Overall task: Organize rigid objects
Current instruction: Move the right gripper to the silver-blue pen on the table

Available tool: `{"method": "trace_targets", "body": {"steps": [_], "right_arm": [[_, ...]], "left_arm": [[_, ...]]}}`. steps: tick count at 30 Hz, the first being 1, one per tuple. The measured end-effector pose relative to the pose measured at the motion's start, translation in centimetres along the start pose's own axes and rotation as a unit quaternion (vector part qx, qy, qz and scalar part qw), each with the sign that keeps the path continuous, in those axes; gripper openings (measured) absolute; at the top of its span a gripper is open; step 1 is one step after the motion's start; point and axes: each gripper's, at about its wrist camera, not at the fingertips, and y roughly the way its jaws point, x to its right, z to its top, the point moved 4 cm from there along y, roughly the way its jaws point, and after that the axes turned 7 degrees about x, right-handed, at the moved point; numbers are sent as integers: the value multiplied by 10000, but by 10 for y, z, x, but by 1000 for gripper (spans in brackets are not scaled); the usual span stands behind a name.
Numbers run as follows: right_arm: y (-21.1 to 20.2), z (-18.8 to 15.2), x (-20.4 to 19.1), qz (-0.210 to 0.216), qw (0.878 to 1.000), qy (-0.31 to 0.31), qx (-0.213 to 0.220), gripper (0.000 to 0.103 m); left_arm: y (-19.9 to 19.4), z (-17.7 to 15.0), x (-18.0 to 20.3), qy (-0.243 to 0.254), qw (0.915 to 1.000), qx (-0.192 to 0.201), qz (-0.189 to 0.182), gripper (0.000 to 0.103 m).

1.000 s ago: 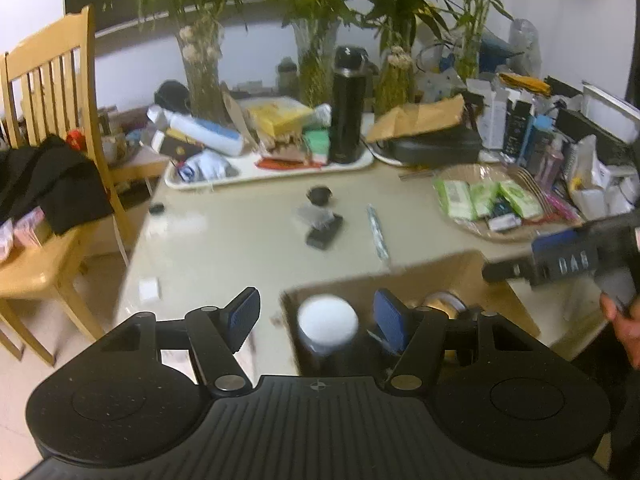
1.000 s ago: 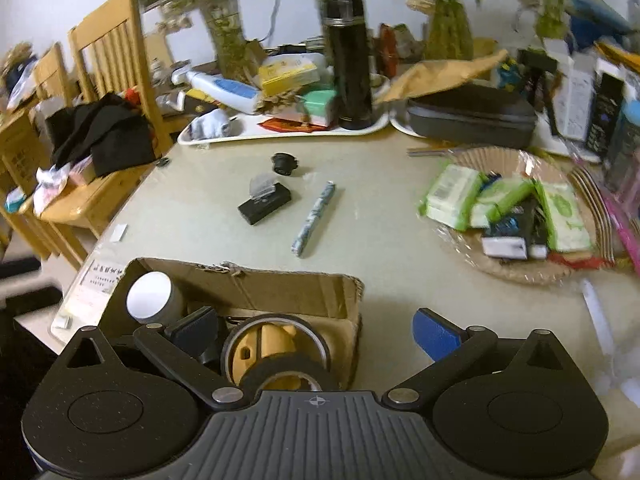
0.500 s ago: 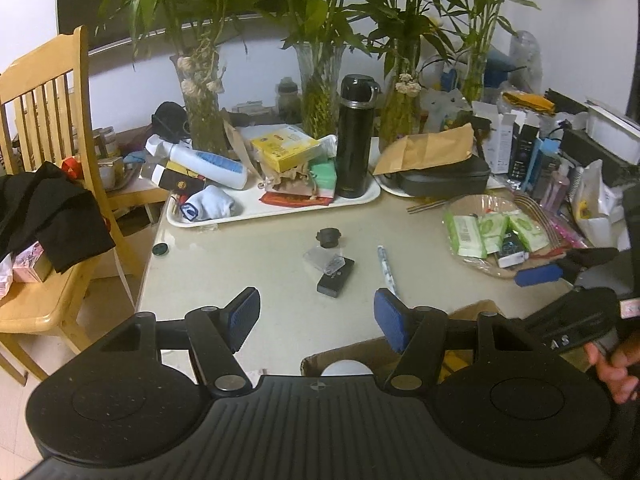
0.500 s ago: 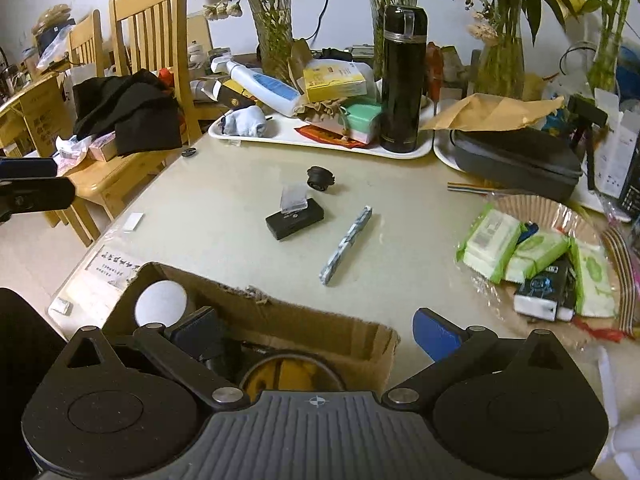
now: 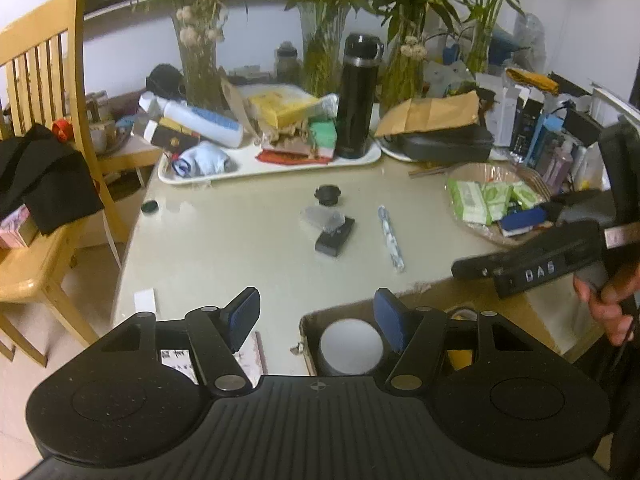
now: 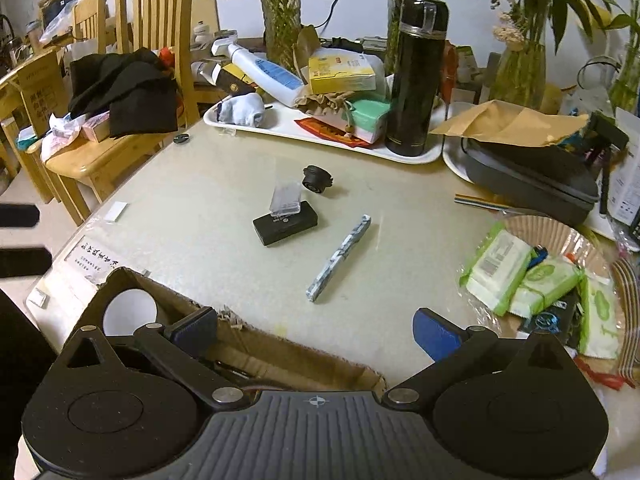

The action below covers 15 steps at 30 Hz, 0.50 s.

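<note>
A cardboard box [image 6: 280,350] stands at the table's near edge, holding a white-topped roll [image 5: 350,346] and other items. On the table lie a patterned pen [image 6: 339,254], a black flat block [image 6: 286,227] with a clear plastic piece [image 6: 285,199] on it, and a small black round cap [image 6: 316,179]. They also show in the left wrist view: the pen [image 5: 391,238], the block [image 5: 335,236], the cap [image 5: 327,194]. My left gripper [image 5: 316,318] is open and empty above the box's left end. My right gripper [image 6: 316,330] is open and empty over the box; it shows at right in the left wrist view [image 5: 532,236].
A white tray [image 6: 328,136] with bottles, boxes and a black flask [image 6: 414,76] sits at the back. A wicker basket [image 6: 560,236] with green packets is at right, a dark case [image 6: 532,176] behind it. Wooden chairs [image 5: 44,128] stand left. Vases of plants line the wall.
Both grippers pulled back and up from the box and stay open. The left view swung up, then lowered over the box's left end. The right gripper rose, showing more table.
</note>
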Motion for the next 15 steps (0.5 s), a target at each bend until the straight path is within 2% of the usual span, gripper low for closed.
{"method": "trace_targets", "body": {"steps": [6,15], "right_arm": [[13,8,3,53,10000,22,-57,103],[32,19,8,68,9999,37,-122,103]], "left_arm": [[11,-8,0,-70,9998,-139,-101,62],[23,0,0,-135,9997,-119,-134,62]]}}
